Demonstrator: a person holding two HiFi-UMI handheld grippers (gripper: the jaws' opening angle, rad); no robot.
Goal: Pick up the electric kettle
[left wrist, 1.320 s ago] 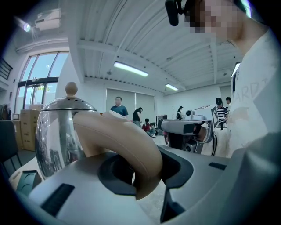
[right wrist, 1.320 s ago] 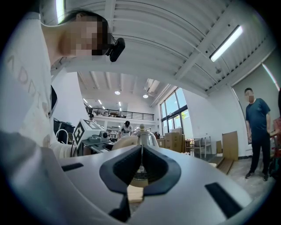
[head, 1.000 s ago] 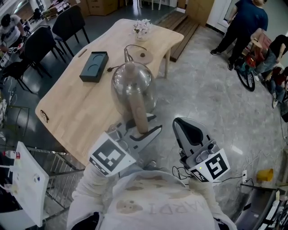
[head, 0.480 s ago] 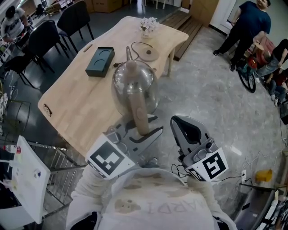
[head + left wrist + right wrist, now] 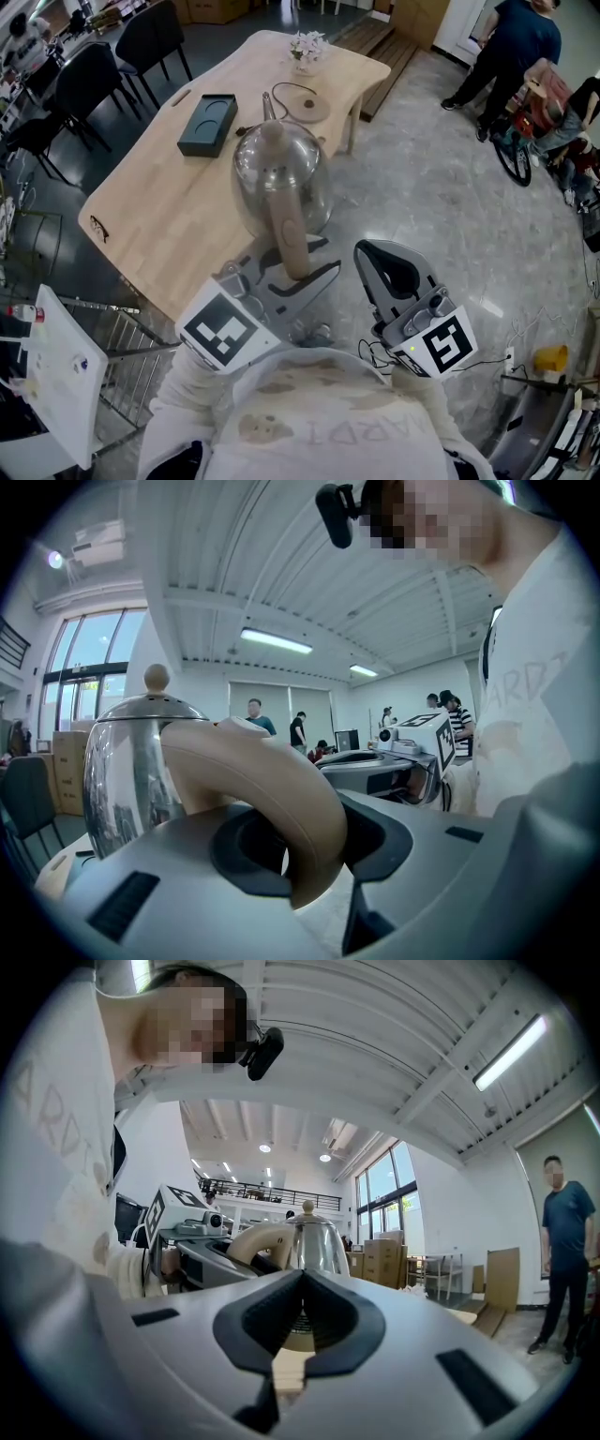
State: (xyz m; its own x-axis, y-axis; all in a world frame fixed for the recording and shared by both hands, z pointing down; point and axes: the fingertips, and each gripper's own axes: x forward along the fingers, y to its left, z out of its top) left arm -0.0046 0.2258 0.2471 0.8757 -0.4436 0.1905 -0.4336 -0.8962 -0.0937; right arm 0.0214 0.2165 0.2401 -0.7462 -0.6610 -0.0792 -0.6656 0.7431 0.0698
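Observation:
The electric kettle [image 5: 279,178] is a shiny steel pot with a knob lid and a tan curved handle [image 5: 289,234]. It hangs over the near part of the wooden table [image 5: 159,216], off its round base [image 5: 307,111]. My left gripper [image 5: 305,264] is shut on the handle's lower end. In the left gripper view the handle [image 5: 272,789] sits clamped between the dark pads and the kettle body [image 5: 131,761] fills the left. My right gripper [image 5: 370,255] hovers beside it over the floor, shut and empty. Its own view shows the closed jaws with the kettle [image 5: 309,1241] beyond them.
A black box [image 5: 208,125] and a small flower bunch [image 5: 307,45] lie on the table, with the base's cord beside them. Dark chairs [image 5: 155,37] stand at the left. A white cart [image 5: 56,375] is at lower left. People [image 5: 511,47] stand at upper right on the grey floor.
The kettle and both grippers shifted slightly towards me along the table in the first half second, then held still. The grip on the handle is unchanged.

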